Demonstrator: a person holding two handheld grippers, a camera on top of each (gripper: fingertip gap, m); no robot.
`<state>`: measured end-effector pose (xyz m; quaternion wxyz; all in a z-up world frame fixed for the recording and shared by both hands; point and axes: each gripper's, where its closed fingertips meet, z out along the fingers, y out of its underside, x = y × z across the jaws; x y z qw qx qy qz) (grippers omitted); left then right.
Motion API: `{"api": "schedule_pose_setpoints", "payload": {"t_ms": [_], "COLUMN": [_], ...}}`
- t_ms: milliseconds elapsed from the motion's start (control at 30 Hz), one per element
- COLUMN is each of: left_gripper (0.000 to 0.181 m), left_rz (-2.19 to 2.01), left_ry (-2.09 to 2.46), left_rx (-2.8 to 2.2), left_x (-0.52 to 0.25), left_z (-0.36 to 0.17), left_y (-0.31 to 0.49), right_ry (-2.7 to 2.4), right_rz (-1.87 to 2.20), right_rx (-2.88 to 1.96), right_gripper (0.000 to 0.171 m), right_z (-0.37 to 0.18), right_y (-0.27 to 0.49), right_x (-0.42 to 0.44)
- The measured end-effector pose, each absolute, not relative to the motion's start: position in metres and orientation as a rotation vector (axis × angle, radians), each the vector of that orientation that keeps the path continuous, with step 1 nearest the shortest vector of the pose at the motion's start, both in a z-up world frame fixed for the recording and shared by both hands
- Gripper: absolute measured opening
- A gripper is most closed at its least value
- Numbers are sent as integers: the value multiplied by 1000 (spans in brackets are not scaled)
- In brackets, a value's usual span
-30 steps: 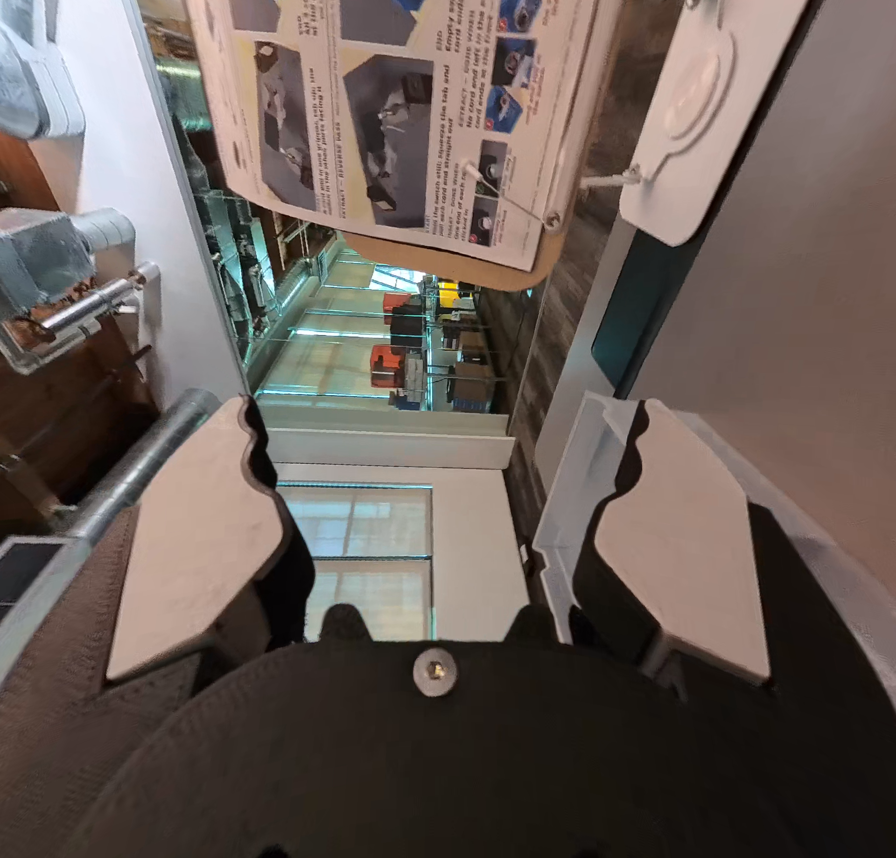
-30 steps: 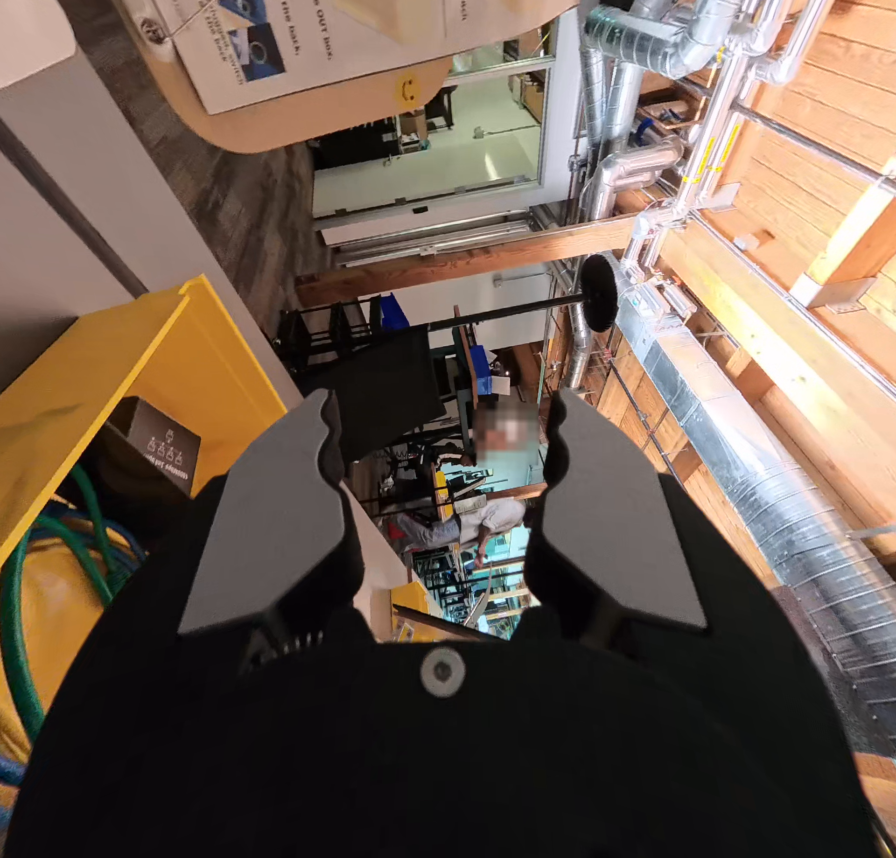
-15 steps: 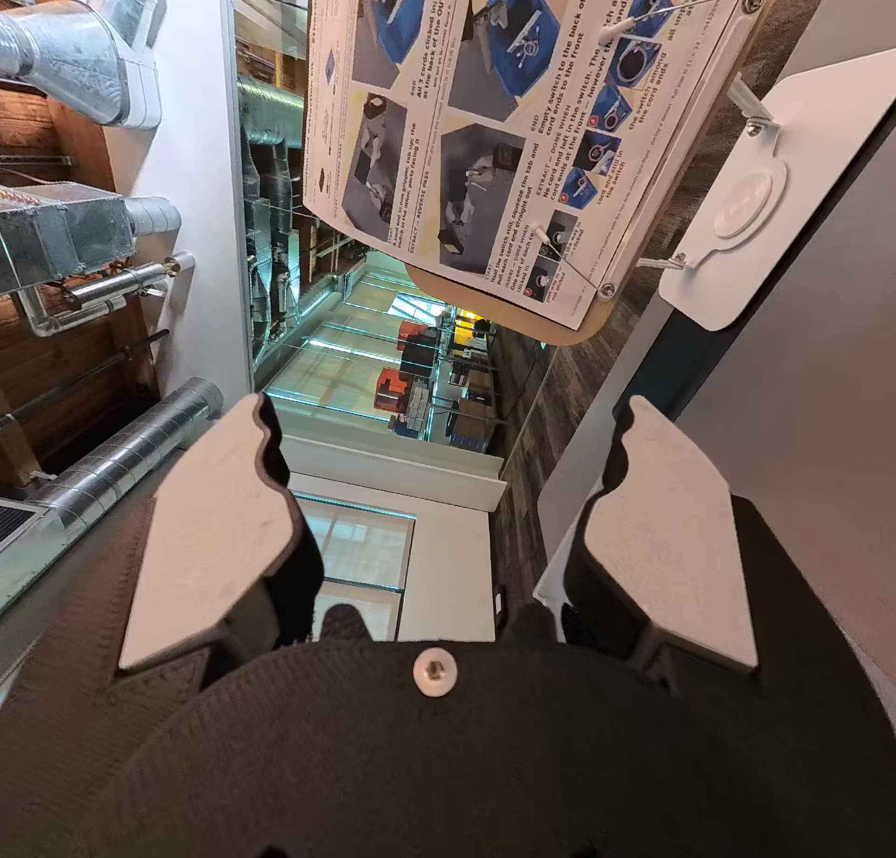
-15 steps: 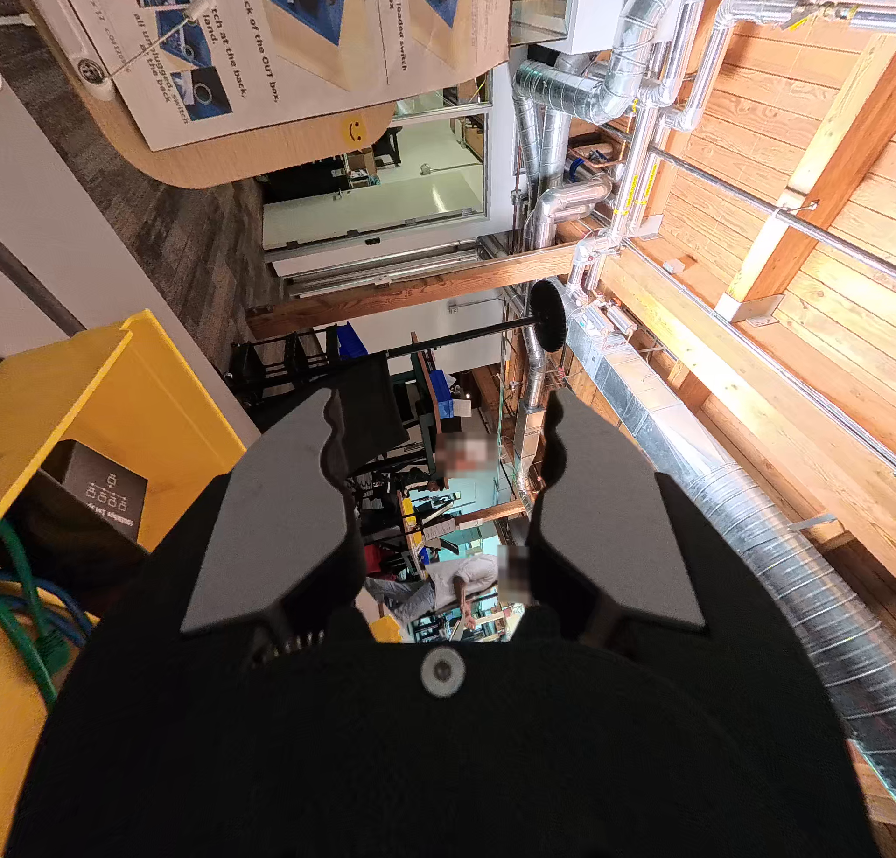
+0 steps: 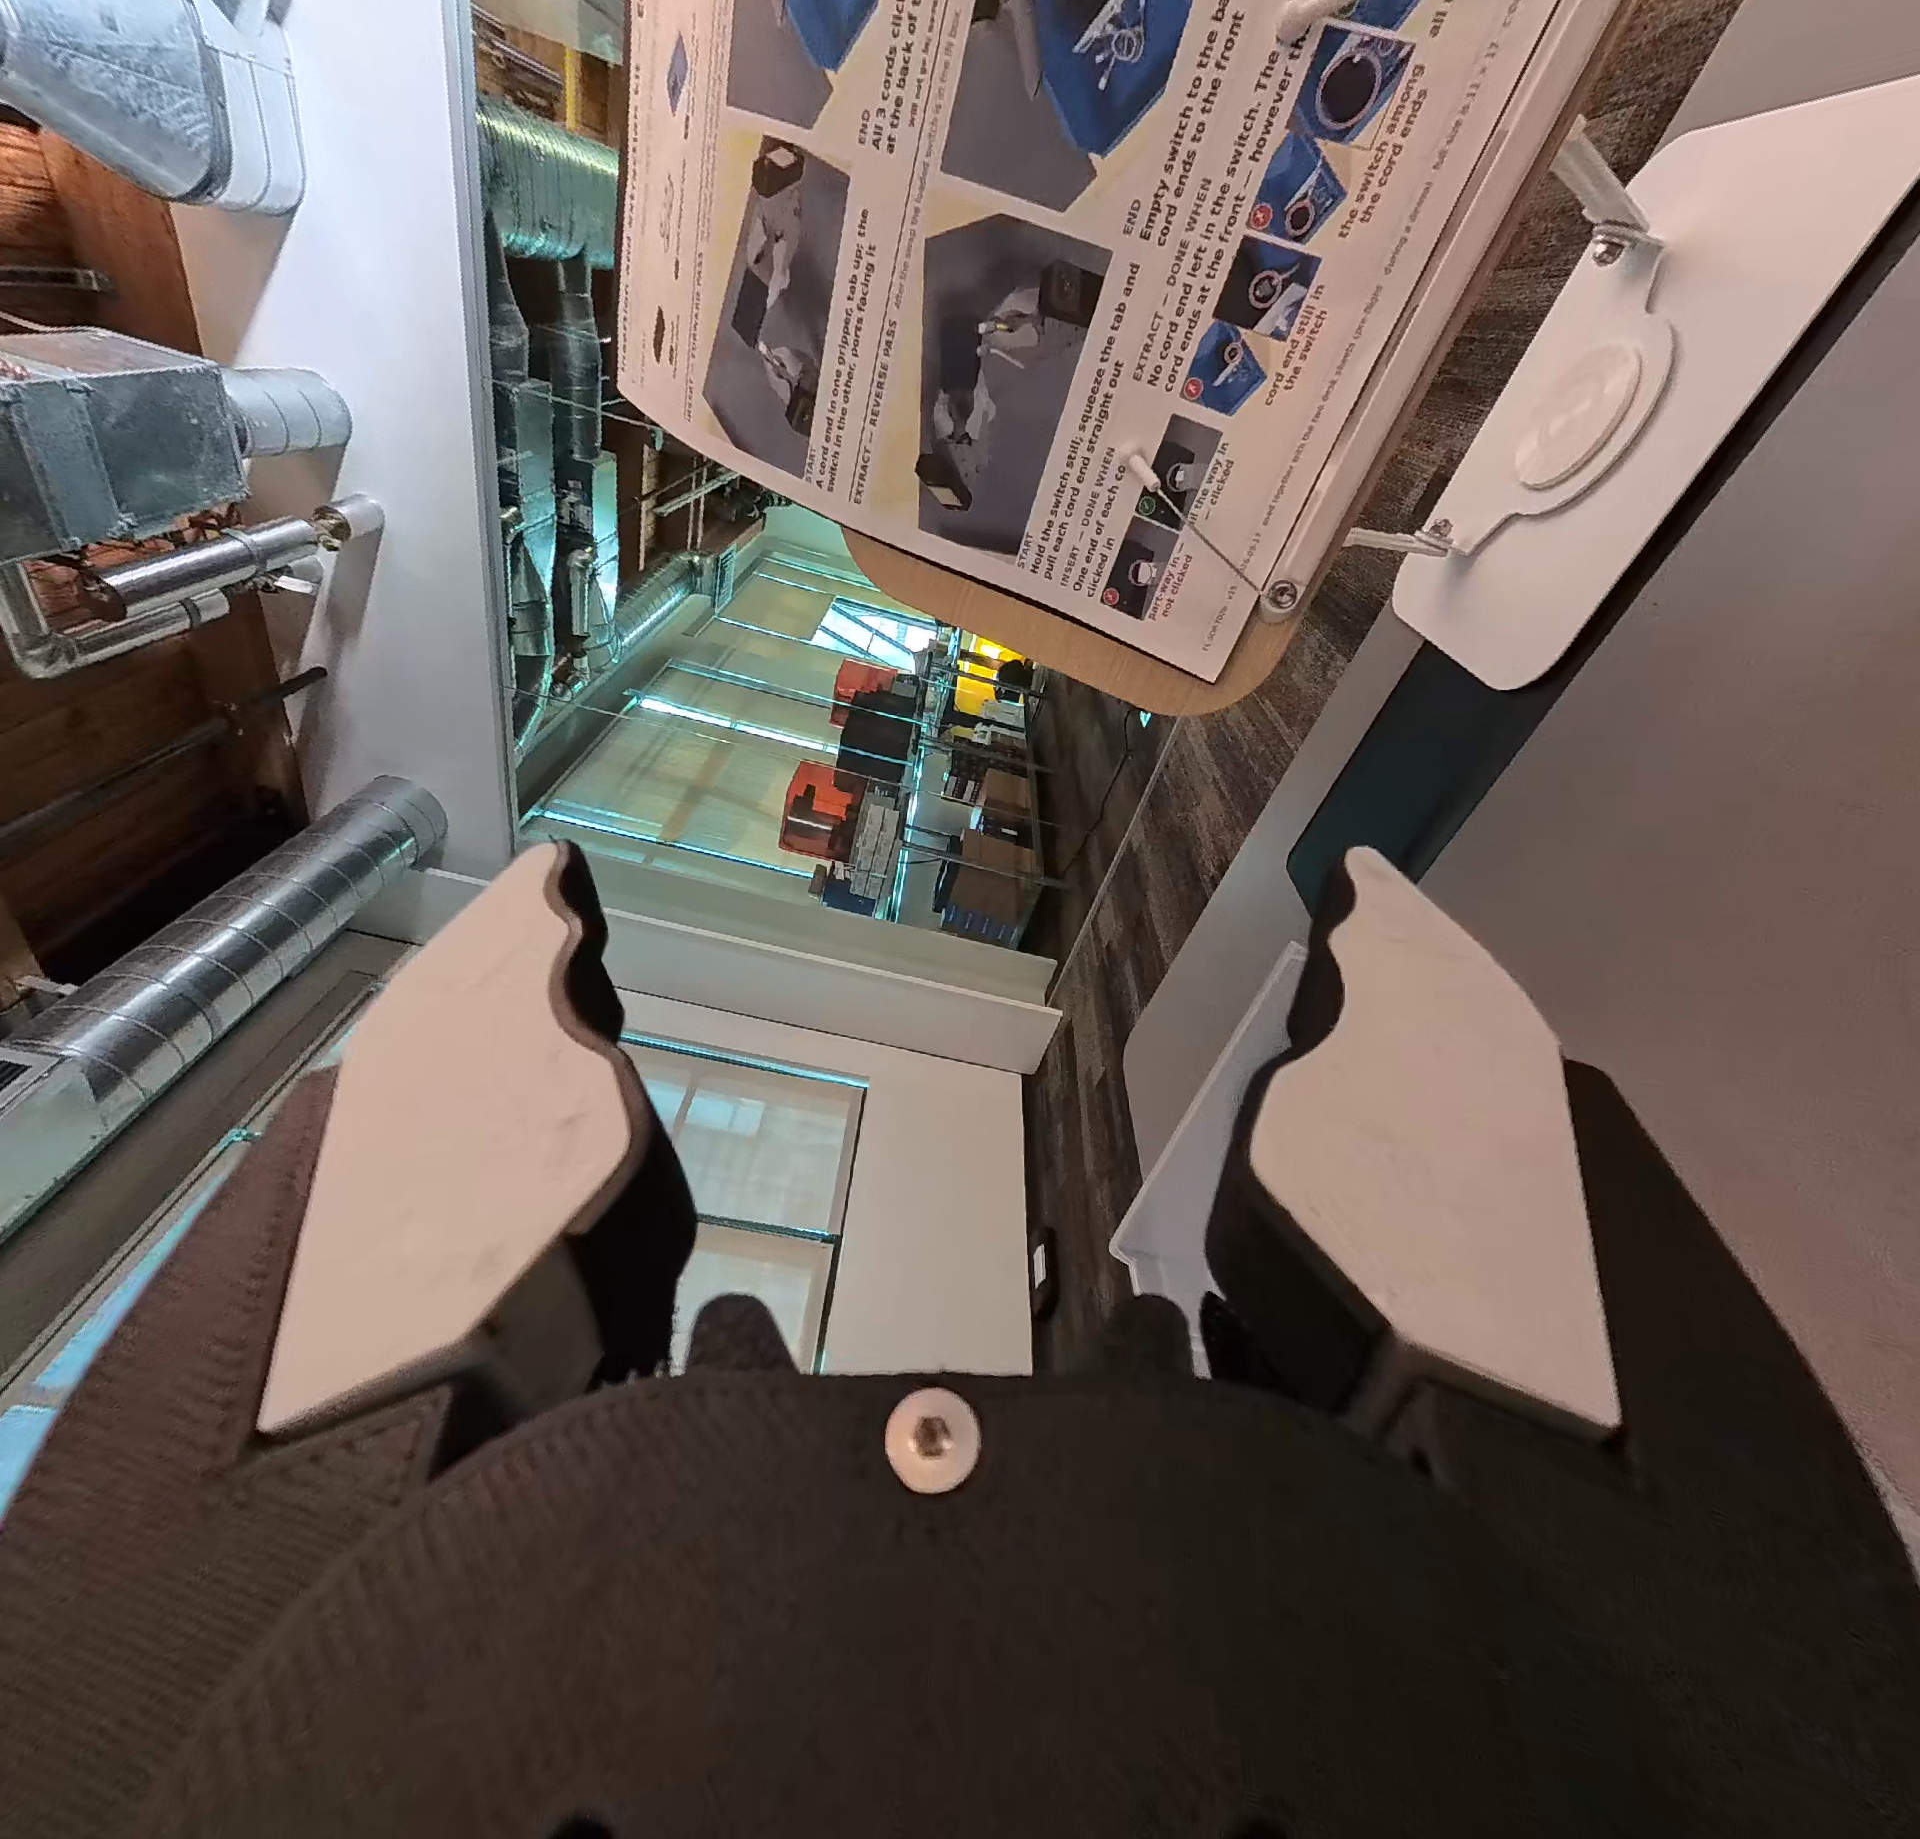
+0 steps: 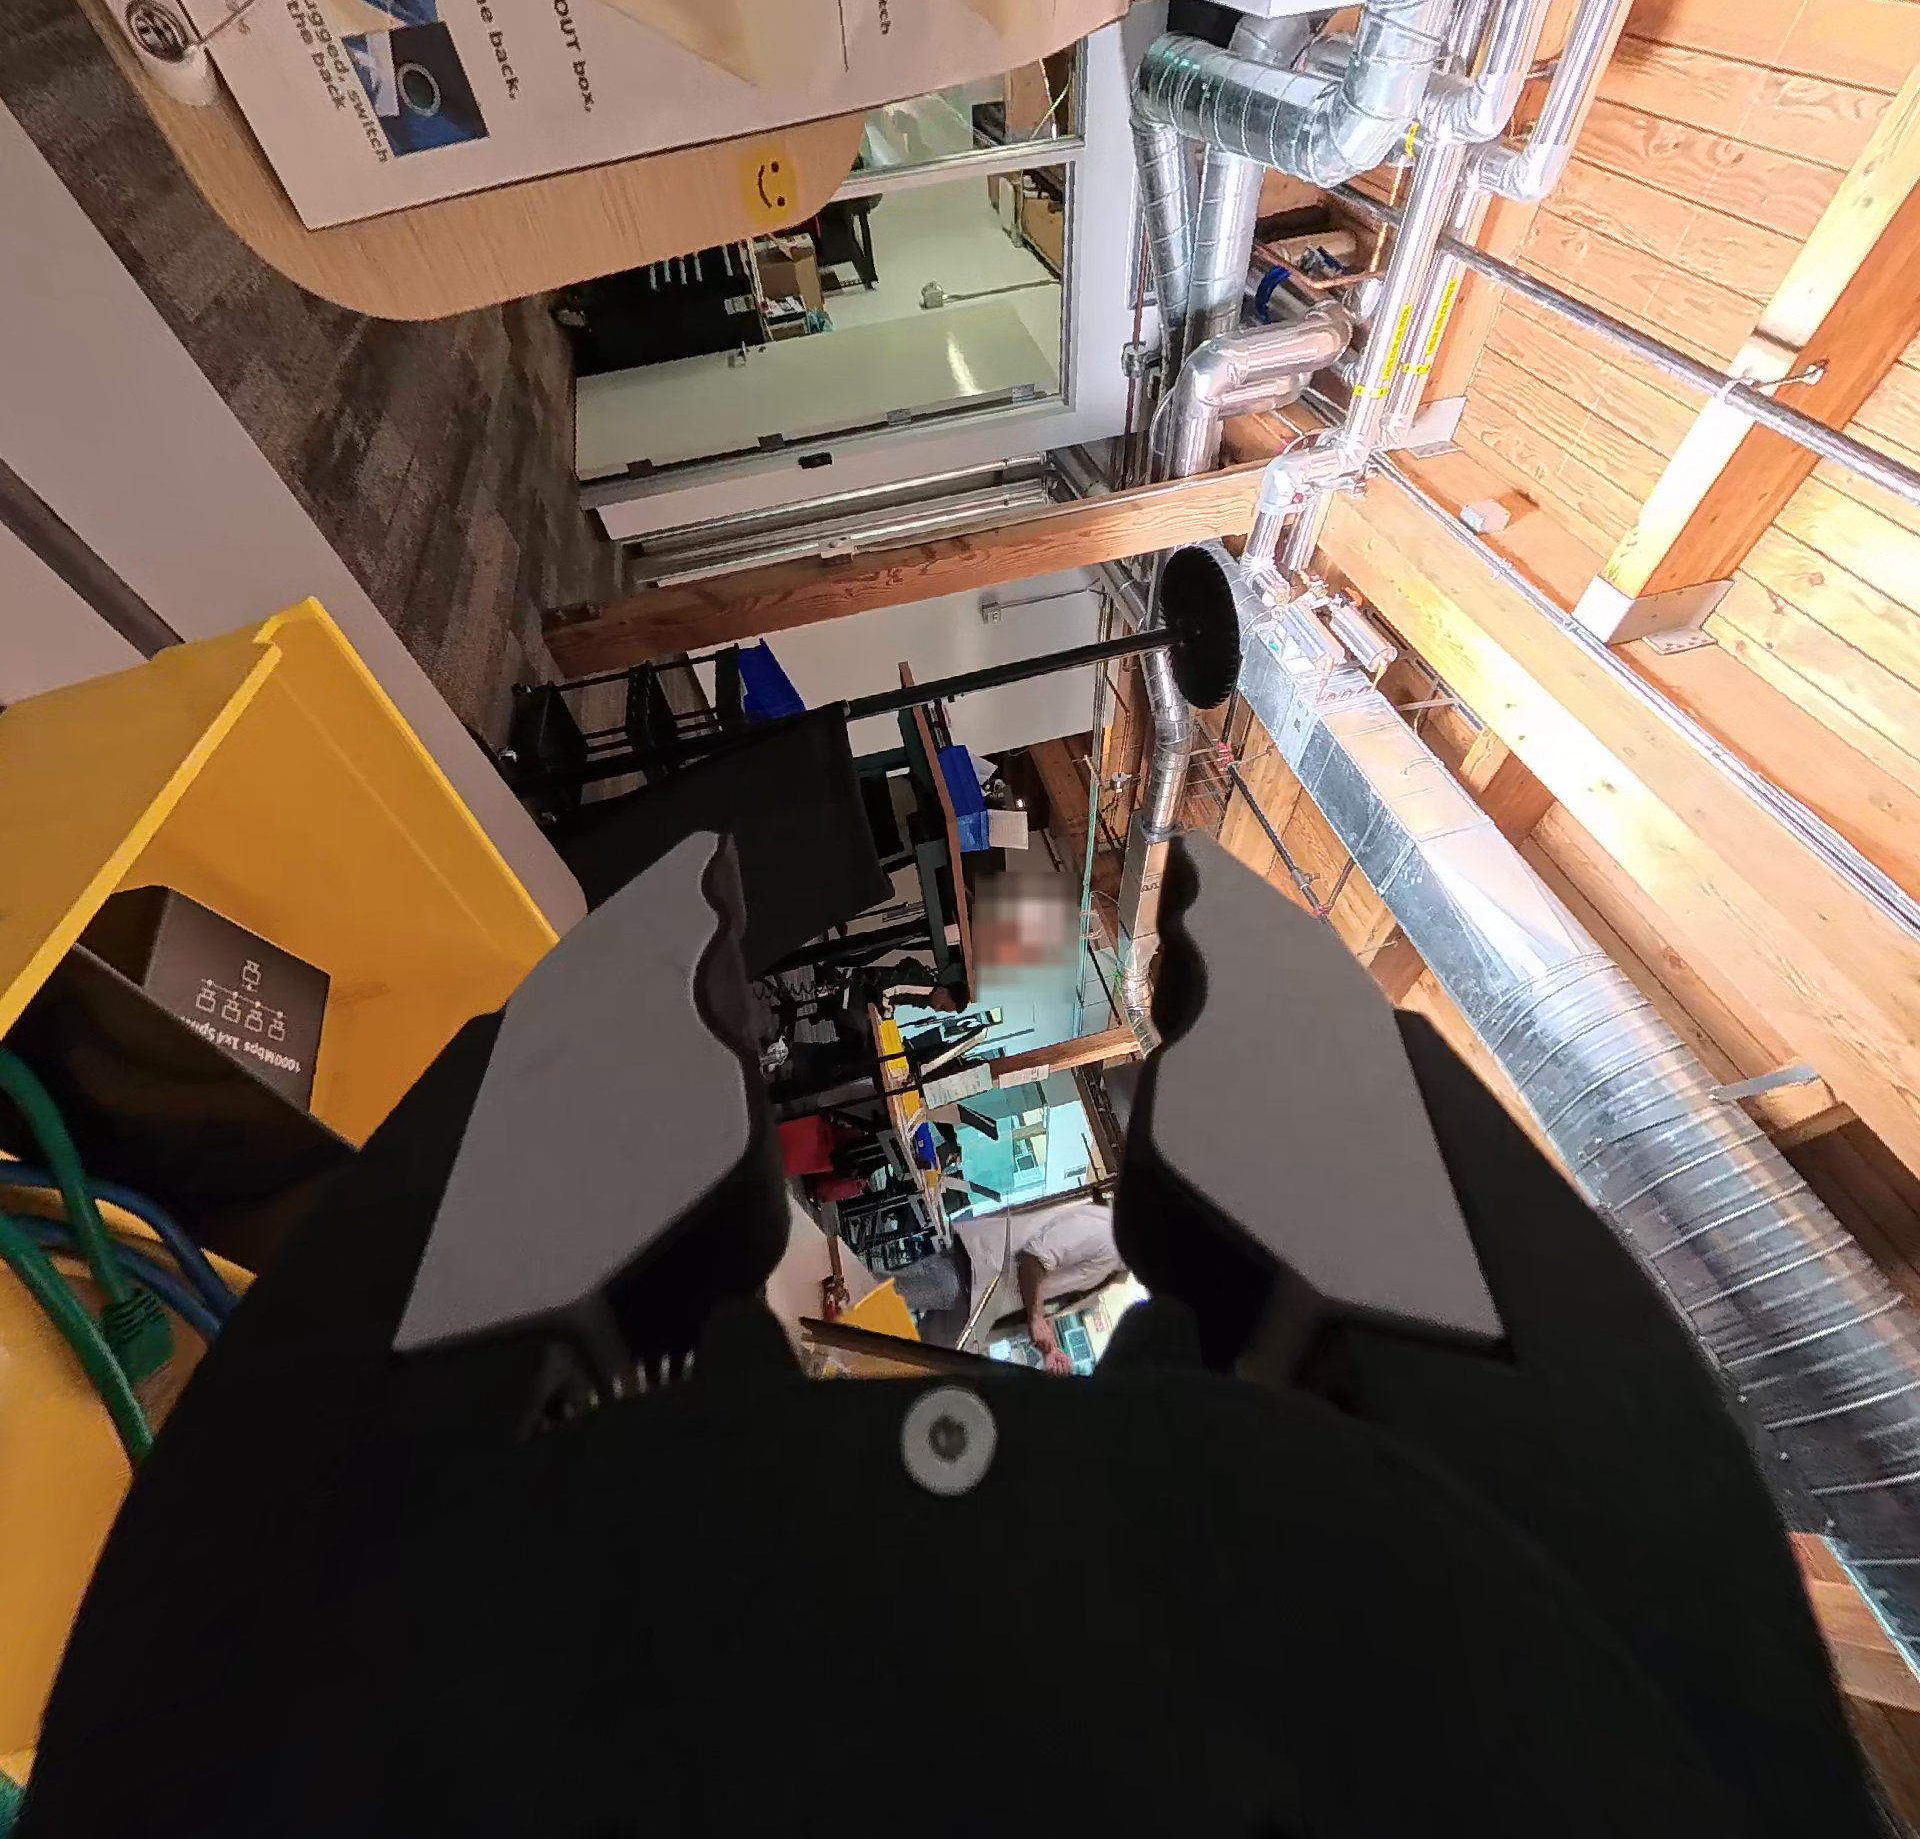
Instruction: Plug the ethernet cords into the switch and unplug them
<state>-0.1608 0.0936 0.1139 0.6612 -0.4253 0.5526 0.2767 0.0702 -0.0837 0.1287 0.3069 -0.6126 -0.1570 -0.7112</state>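
Note:
Both views are turned on their side. In the right wrist view a black switch box lies in a yellow bin at the left, with a green ethernet cord and a blue ethernet cord beside it. My right gripper is open and empty, held in the air to the right of the bin and pointing into the room. My left gripper is open wide and empty, also pointing into the room. No switch or cord shows in the left wrist view.
An instruction sheet on a wooden board stands on a white base plate on the grey table; it also shows in the right wrist view. A white tray edge sits by my left gripper's right finger. People work far off. One gripper's finger ends stand about 30 cm off the other's.
Both grippers have tilted, so the instruction board has slid in both views. The yellow bin with the switch has stayed at the left of the right wrist view. Both stay open and empty.

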Motion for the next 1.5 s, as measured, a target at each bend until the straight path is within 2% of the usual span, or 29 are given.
{"api": "schedule_pose_setpoints", "payload": {"t_ms": [400,767,1100,1500], "left_gripper": [127,126,126,125], "left_rz": [661,669,726,1125], "left_ry": [1286,1277,1303,1274], "left_rx": [-960,-940,-939,-743], "left_x": [-160,-157,-160,-154], "left_z": [101,119,112,200], "left_y": [96,90,94,84], "right_ry": [-469,-438,-480,-290], "right_rz": [-1745,-1793,-1806,-1849], "right_rx": [-1757,-1697,-1740,-1998], "right_gripper": [76,74,74,75], "right_z": [108,147,128,161], "right_y": [-78,-82,-81,-94], "right_x": [73,67,70,84]}}
